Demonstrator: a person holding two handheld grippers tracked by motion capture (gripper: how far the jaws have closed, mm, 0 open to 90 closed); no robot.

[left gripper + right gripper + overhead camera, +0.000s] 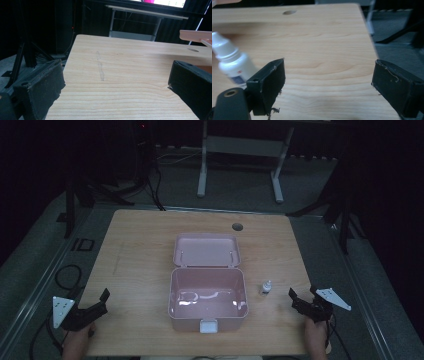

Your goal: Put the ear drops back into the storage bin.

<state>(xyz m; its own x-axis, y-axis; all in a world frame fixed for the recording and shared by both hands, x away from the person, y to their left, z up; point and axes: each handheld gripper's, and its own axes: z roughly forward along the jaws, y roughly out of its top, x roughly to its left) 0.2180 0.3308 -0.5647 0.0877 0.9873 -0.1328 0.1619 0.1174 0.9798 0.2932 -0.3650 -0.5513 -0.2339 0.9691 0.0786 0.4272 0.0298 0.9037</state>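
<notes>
An open pink box (186, 322) stands mid-table, its lid (206, 251) folded back flat and a white latch (208, 325) on its front wall. The inside looks bare. A small white dropper bottle (266, 287) stands upright just right of the box. My right gripper (302, 295) is open near the table's right front, a little right of the bottle. In the right gripper view the bottle (233, 62) lies left of the jaws, outside the open right gripper (329, 75). My left gripper (99, 306) is open at the left front corner, and the left gripper view shows bare wood between its jaws (115, 80).
The wooden table (140, 270) has a round cable hole (237, 226) at the back. A white frame of another desk (240, 150) stands on the floor behind. Black stands and cables lie on the floor to the left and right. The lid's edge (197, 35) shows in the left gripper view.
</notes>
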